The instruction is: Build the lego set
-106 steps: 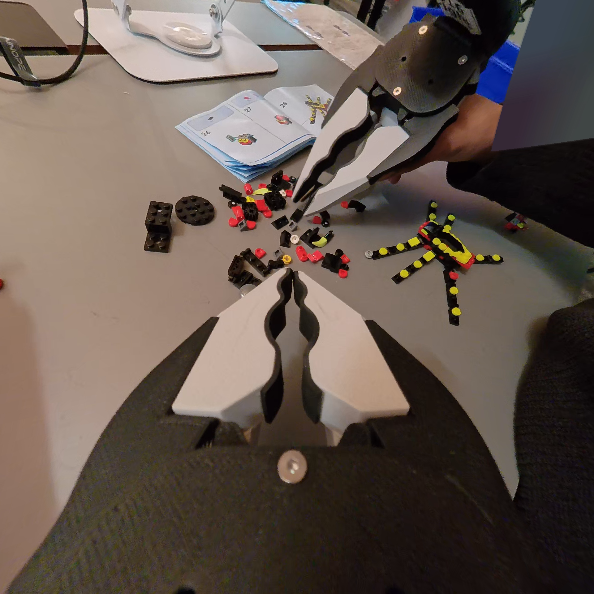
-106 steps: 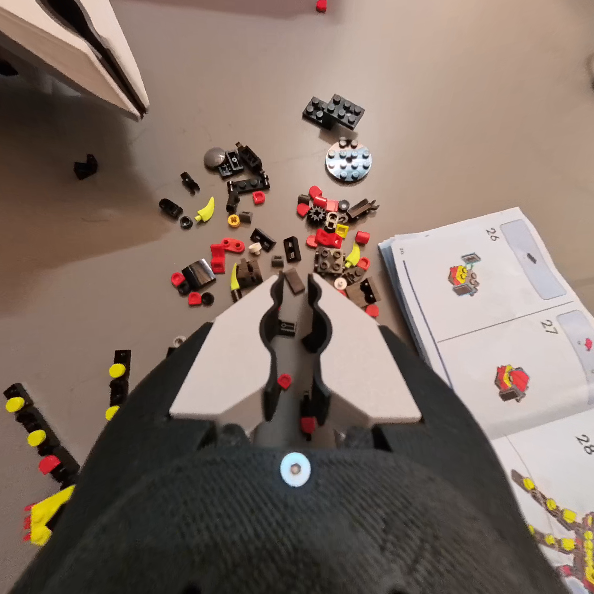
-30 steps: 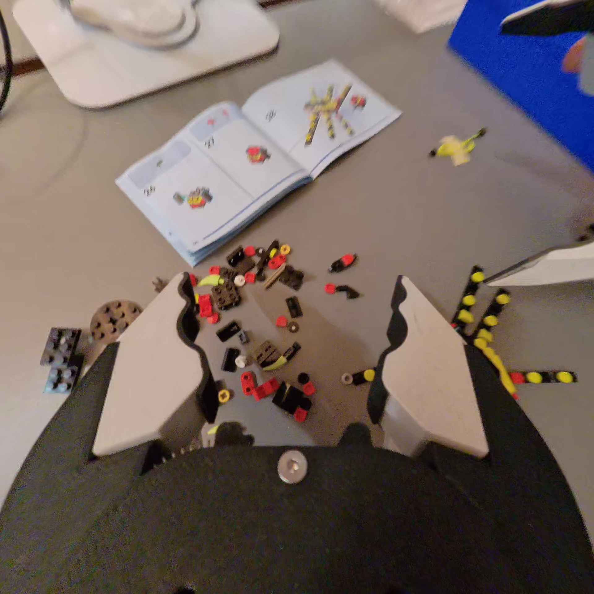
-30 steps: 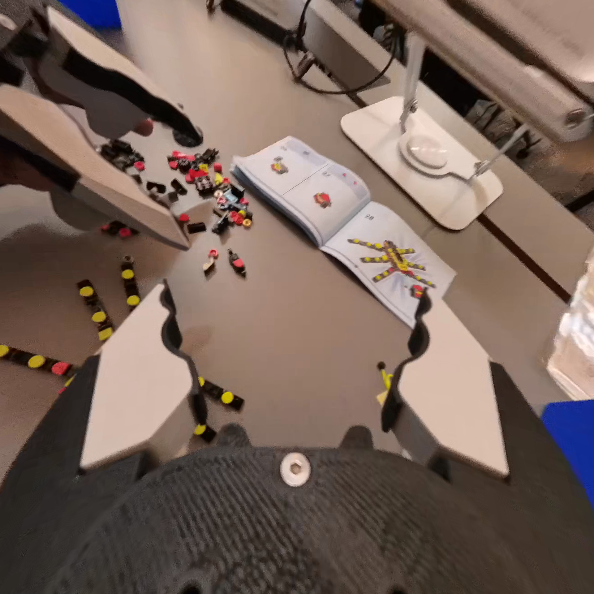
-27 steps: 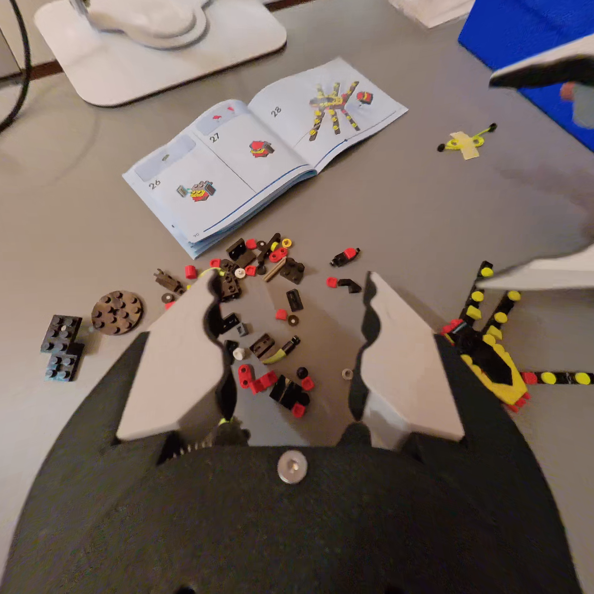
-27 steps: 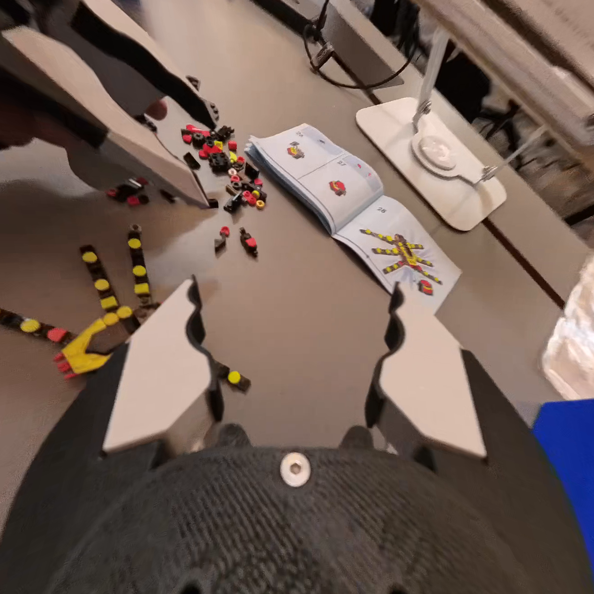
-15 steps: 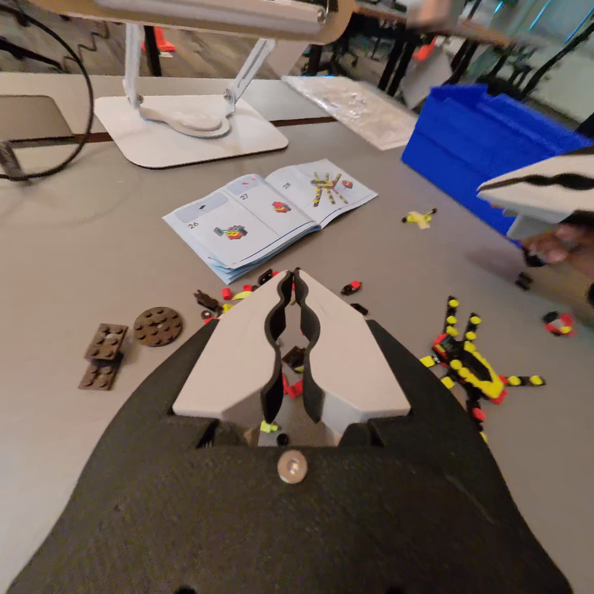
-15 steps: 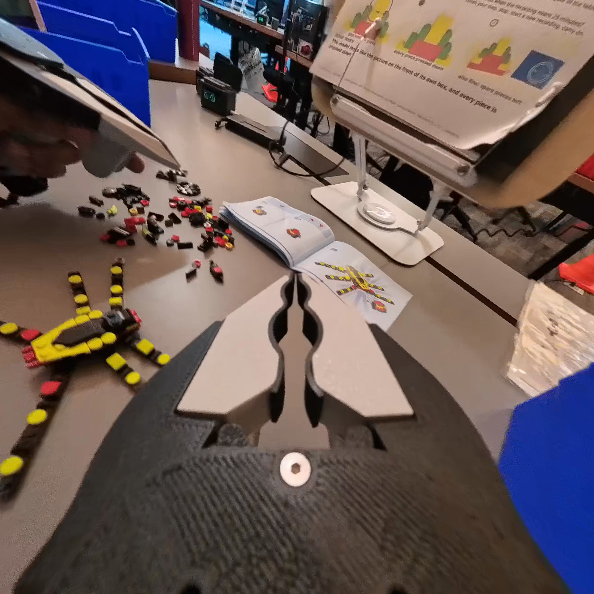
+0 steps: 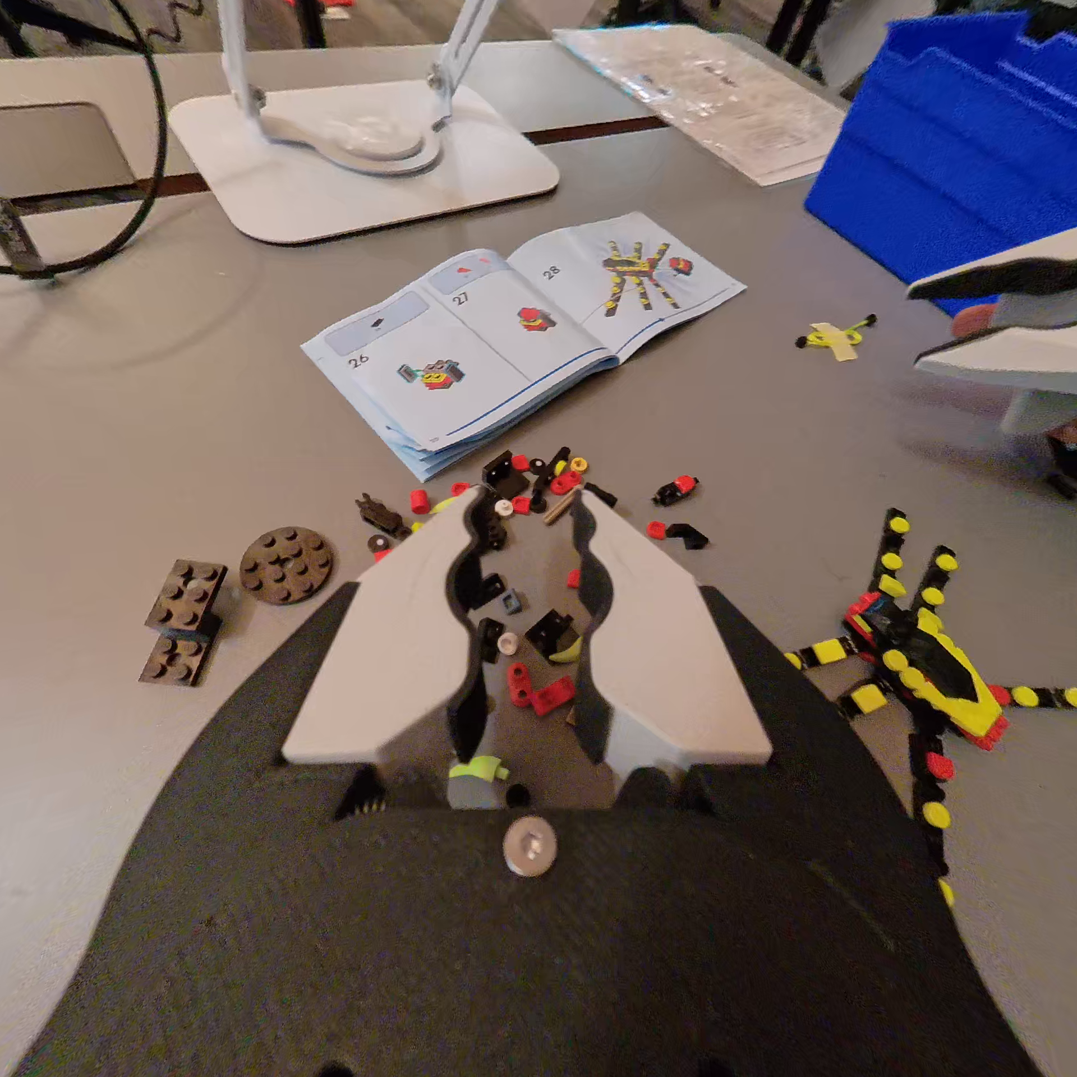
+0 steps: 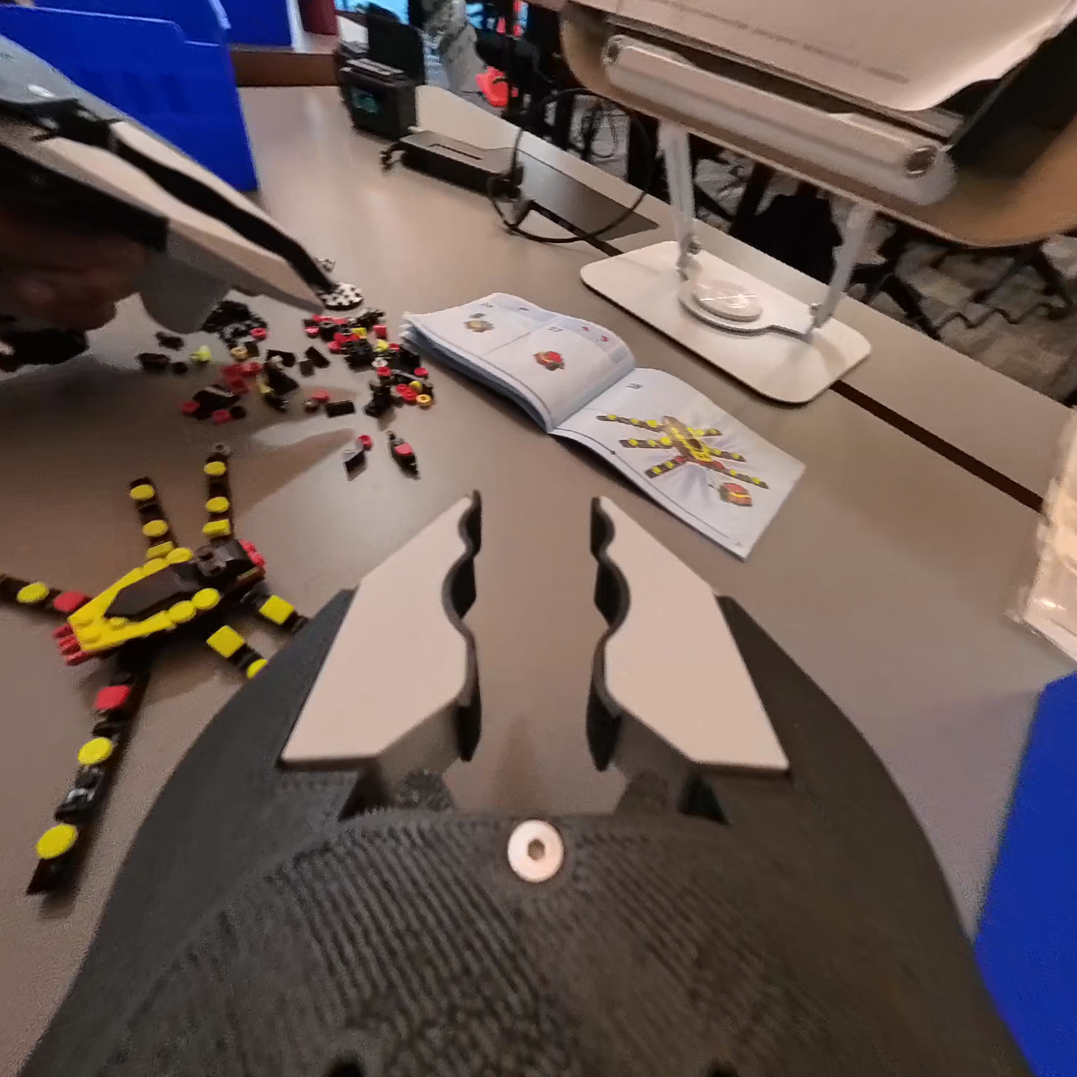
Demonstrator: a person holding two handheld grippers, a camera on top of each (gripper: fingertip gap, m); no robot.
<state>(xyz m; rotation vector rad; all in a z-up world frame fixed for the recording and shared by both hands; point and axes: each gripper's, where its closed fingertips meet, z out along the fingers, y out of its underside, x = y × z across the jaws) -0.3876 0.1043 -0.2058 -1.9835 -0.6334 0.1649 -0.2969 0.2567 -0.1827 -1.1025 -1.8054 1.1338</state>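
Taking the open instruction booklet [image 9: 513, 344] as landmark, the left gripper [image 9: 527, 501] is hovering narrowly parted and empty over the loose bricks [image 9: 524, 641] just in front of it. The right gripper [image 10: 533, 504] is hanging narrowly parted, empty, above bare table [image 10: 874, 583] on the booklet's near side. The spider model [image 10: 157, 594], beside that pile, is looking largely built with many pieces left, while the stand base [image 9: 361, 157] beyond is bounding the free room.
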